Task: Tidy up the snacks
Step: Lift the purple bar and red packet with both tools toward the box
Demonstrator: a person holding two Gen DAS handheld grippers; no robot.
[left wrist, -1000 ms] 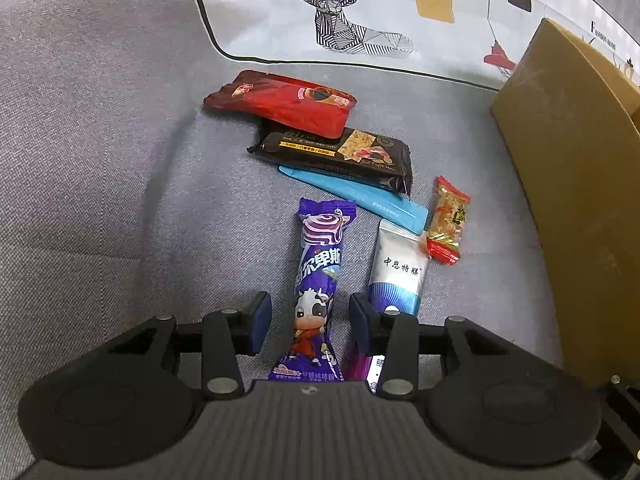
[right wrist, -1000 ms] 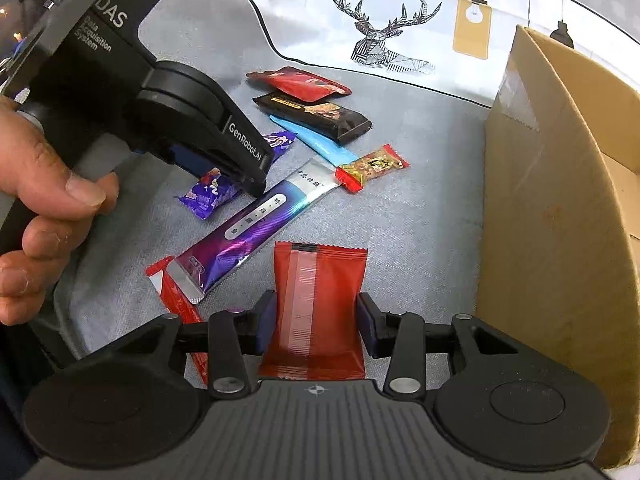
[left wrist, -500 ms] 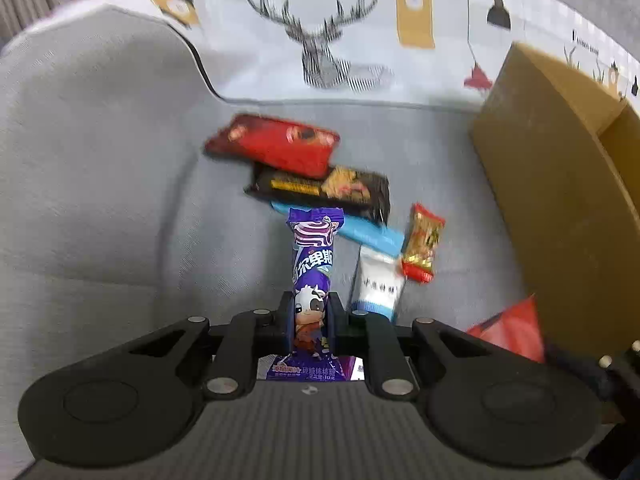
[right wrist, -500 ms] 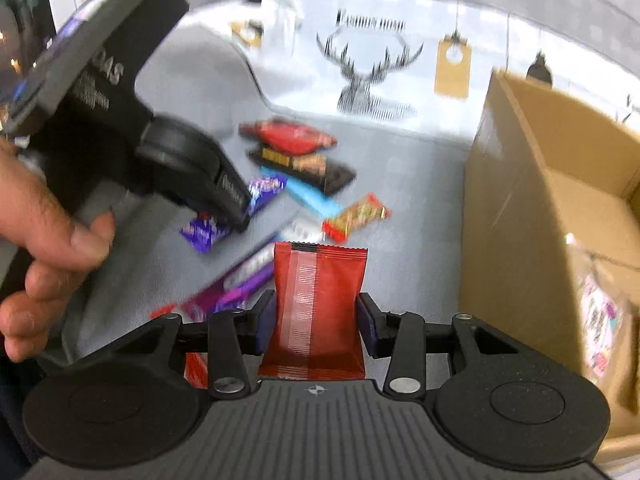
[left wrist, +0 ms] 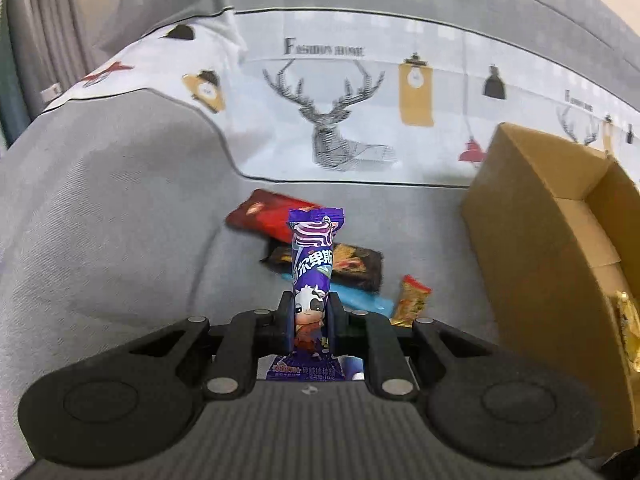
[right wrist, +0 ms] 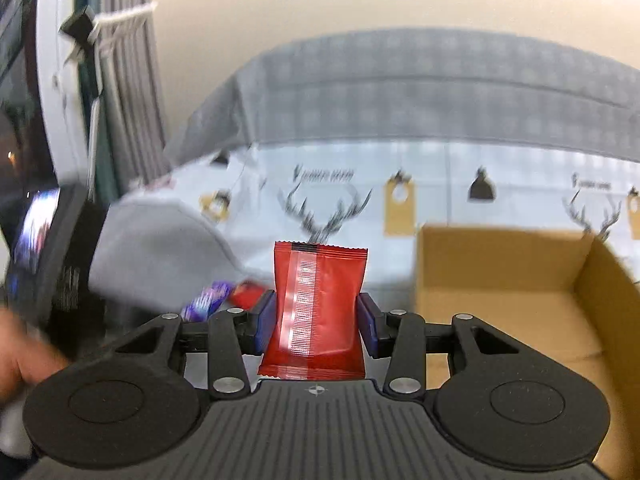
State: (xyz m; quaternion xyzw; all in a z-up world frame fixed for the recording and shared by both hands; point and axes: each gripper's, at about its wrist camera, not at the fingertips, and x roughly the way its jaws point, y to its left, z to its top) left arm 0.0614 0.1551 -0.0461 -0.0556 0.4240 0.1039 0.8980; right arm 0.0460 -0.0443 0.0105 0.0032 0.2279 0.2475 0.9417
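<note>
A grey sofa seat (left wrist: 120, 208) with a deer-print cushion (left wrist: 344, 120) behind it carries loose snacks beside an open cardboard box (left wrist: 532, 248). The left gripper (left wrist: 310, 322) is clamped on an upright purple cow-print candy bar (left wrist: 312, 268), above a red packet (left wrist: 268, 216), a dark bar (left wrist: 356, 266), a blue stick (left wrist: 360, 300) and a small gold-red candy (left wrist: 414, 300). The right gripper (right wrist: 316, 322) pinches a red sachet (right wrist: 318, 304) in front of the box's open top (right wrist: 500, 272).

The cardboard box (right wrist: 500, 300) stands open-topped at right; loose snack packets (left wrist: 344, 264) crowd the sofa seat (left wrist: 120, 220).
</note>
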